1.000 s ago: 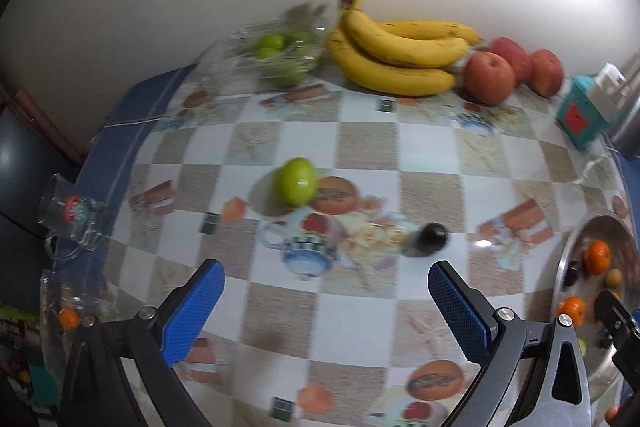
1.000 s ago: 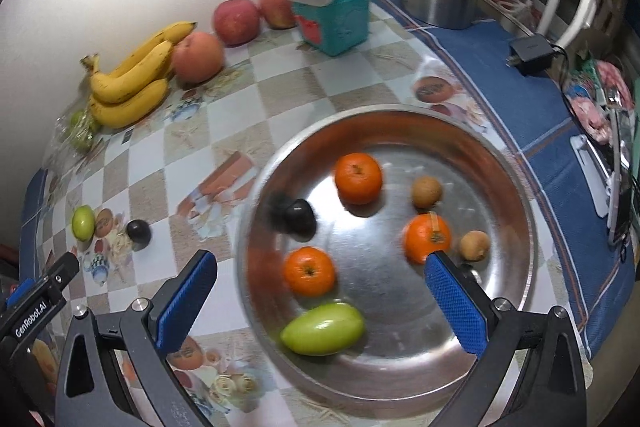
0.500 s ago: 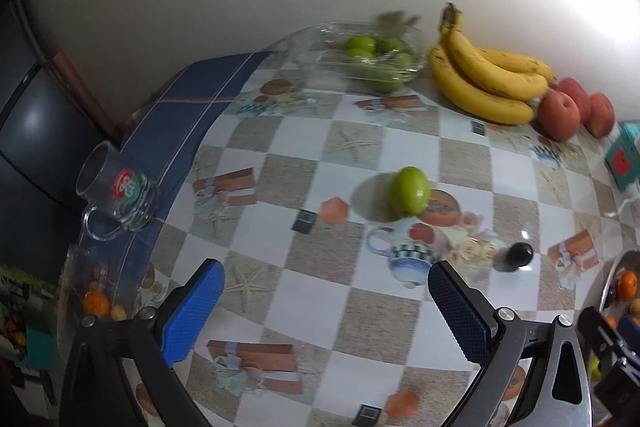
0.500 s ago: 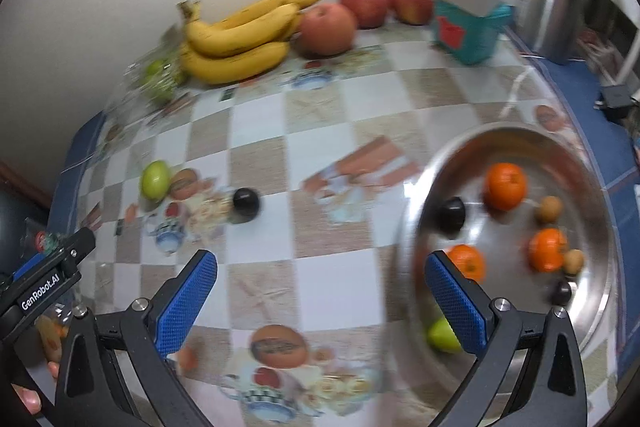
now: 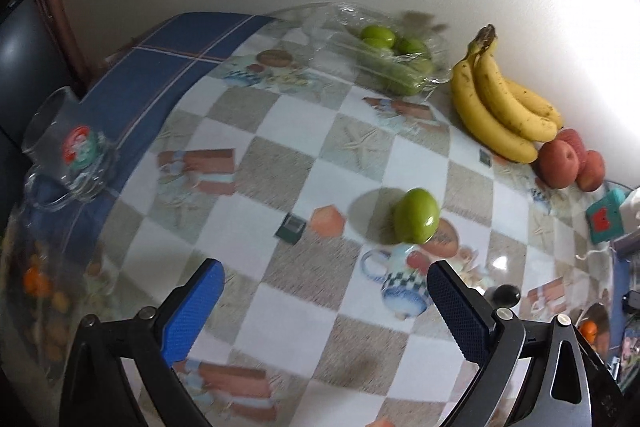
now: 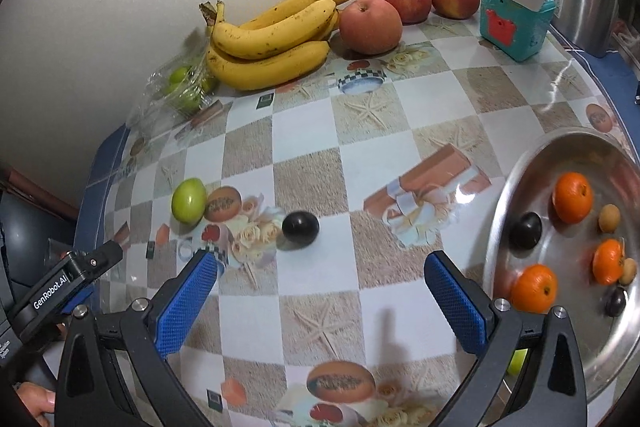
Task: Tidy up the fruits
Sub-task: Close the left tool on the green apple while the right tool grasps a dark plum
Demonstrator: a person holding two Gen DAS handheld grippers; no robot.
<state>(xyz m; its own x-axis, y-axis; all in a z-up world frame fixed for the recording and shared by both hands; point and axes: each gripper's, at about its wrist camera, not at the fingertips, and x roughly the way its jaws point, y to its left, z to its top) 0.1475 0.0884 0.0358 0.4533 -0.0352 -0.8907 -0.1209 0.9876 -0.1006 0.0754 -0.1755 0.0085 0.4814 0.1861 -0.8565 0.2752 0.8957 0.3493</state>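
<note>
Checkered glossy tablecloth printed with teapots and starfish is filling the left wrist view, running back to a plain pale wall. Left gripper is hovering with its blue-padded jaws spread wide and nothing between them. Just beyond it a smooth round green fruit is sitting alone on the cloth, with a small dark round plum half hidden behind the right finger.

From the right wrist view, right gripper is likewise gaping wide and empty above the cloth, the dark plum lying just ahead, nearer its left finger. Off to the right a shiny round metal tray is already holding oranges, small brown fruits and dark plums. Both loose fruits are round on slick cloth, so an off-centre pinch could probably send either rolling away.
</note>
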